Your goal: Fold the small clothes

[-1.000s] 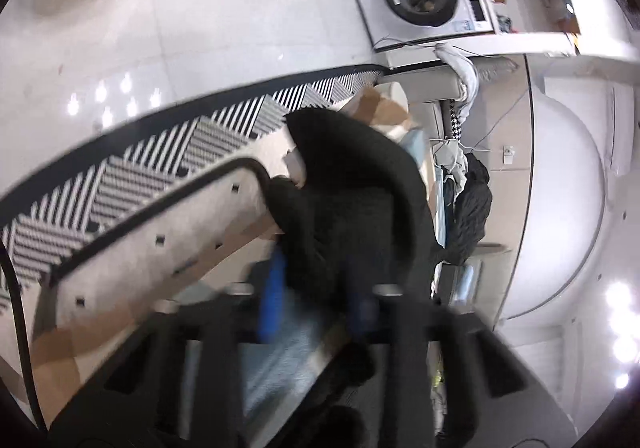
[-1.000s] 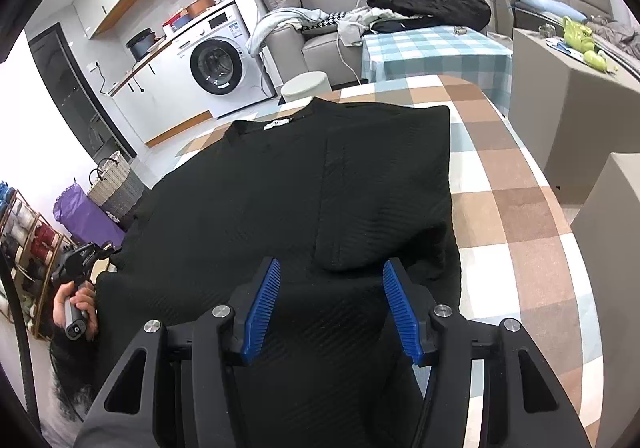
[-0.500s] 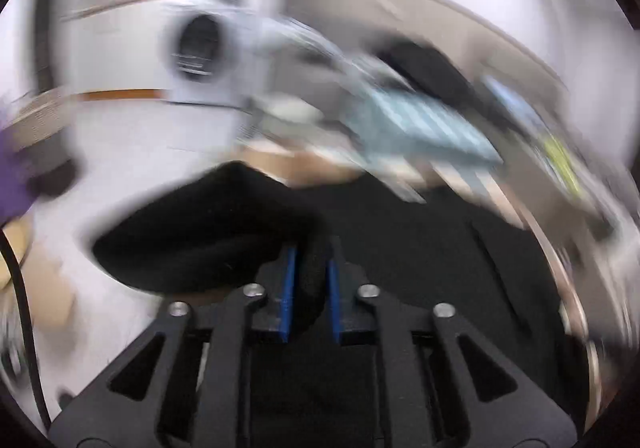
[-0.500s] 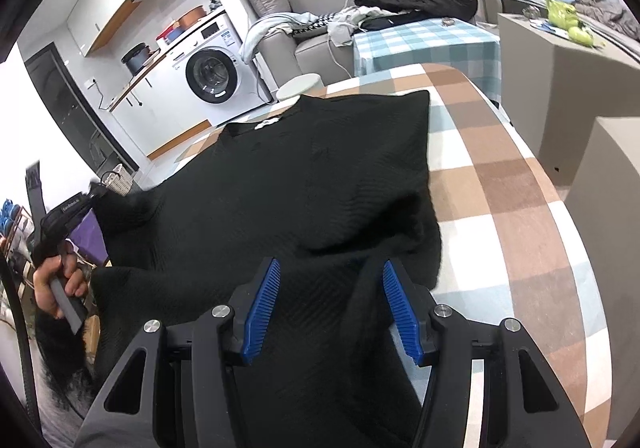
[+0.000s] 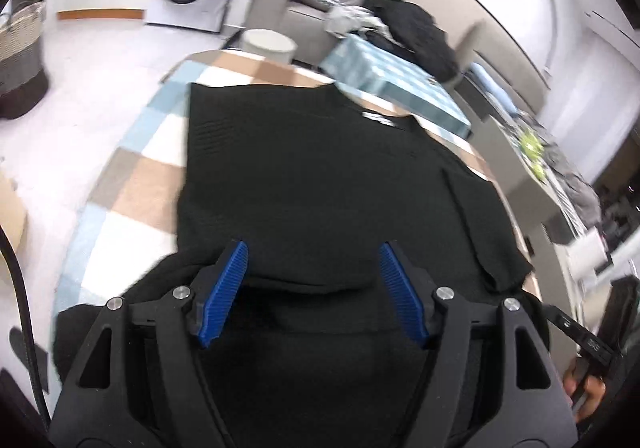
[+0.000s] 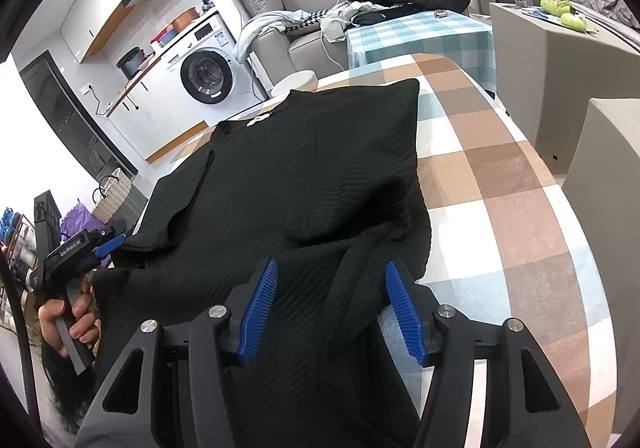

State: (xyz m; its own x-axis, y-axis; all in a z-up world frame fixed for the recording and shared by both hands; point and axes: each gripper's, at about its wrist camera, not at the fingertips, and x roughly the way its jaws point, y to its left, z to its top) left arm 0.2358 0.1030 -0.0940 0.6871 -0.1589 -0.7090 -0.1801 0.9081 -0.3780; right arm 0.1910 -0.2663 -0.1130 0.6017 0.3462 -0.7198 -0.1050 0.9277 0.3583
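A black knit sweater (image 5: 320, 176) lies spread on the checked tablecloth (image 5: 132, 184), its collar label toward the far side. My left gripper (image 5: 313, 252) hovers over its near edge. The jaws are opening, the pads stand wide apart and no fabric is pinched. From the right wrist view the sweater (image 6: 312, 176) shows a sleeve flap folded onto its body. The left gripper (image 6: 108, 244) sits at that flap's end, held by a hand (image 6: 68, 320). My right gripper (image 6: 331, 268) is open, with a raised ridge of black fabric lying between its pads, untouched by them.
The tablecloth (image 6: 500, 184) shows bare on the right of the sweater. Behind the table stand a washing machine (image 6: 208, 76), a white stool (image 5: 268, 44), a teal checked side table (image 6: 416, 36) and a sofa piled with clothes. A grey cabinet (image 6: 560, 48) stands right, a basket (image 5: 20, 36) on the floor left.
My left gripper swung up from beside the table with black fabric pinched, came over the sweater, rolled upright and let go. My right gripper hardly moved.
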